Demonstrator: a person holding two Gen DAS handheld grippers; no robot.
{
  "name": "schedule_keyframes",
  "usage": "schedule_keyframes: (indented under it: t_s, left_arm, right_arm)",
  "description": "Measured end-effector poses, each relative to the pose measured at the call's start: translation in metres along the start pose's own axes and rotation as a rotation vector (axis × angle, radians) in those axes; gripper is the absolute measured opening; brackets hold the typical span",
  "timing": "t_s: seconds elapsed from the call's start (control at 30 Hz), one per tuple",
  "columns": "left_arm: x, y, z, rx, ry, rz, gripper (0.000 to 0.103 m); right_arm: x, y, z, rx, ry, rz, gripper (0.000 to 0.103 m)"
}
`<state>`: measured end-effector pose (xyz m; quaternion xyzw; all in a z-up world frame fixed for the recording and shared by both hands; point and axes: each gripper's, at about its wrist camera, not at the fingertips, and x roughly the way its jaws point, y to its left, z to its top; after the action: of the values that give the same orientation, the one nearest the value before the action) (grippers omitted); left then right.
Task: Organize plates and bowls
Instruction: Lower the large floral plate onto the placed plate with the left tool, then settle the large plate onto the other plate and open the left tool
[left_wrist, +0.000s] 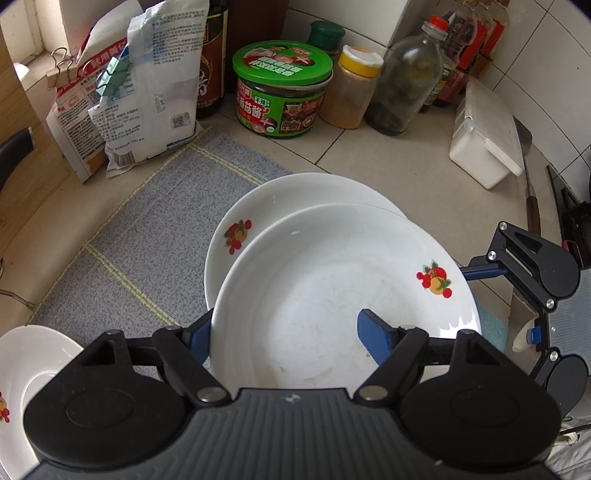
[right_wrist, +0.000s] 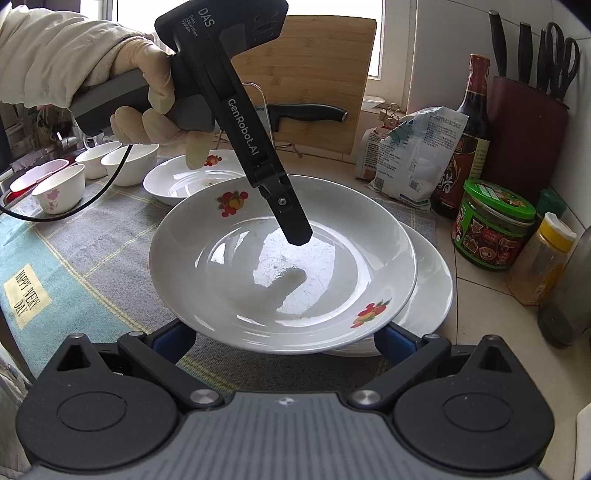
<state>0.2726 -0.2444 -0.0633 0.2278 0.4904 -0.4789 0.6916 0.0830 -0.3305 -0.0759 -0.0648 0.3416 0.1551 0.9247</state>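
In the left wrist view, our left gripper (left_wrist: 284, 332) has its fingers (left_wrist: 373, 334) clamped across the rim of the top plate (left_wrist: 332, 288), one blue finger inside the well and the other under the outer edge. That plate overlaps a second plate (left_wrist: 258, 206) lying behind it on the grey mat (left_wrist: 147, 221). Beyond the second plate stand a green-lidded jar (left_wrist: 282, 88) and a yellow-capped jar (left_wrist: 352, 86). The right gripper (left_wrist: 517, 280) shows at the top plate's right edge.

In the right wrist view, our right gripper (right_wrist: 284, 341) has its fingers (right_wrist: 397, 341) spread either side of the top plate's (right_wrist: 258, 258) near rim; we cannot tell whether they press it. The left gripper (right_wrist: 295, 229) reaches into the plate from above, held by a gloved hand (right_wrist: 147, 103). The second plate (right_wrist: 432, 288) peeks out right of it, a third plate (right_wrist: 177, 181) sits behind left, and bowls (right_wrist: 61, 186) stand farther left on the desk (right_wrist: 476, 295).
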Motion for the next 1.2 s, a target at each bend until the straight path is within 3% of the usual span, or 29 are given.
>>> schedule_keyframes:
  t_s: [1.2]
  left_arm:
    - [0.041,-0.001,0.02,0.033,0.038,-0.001,0.077]
  right_arm:
    - [-0.004,-0.025,-0.005,0.086,0.016,-0.03,0.103]
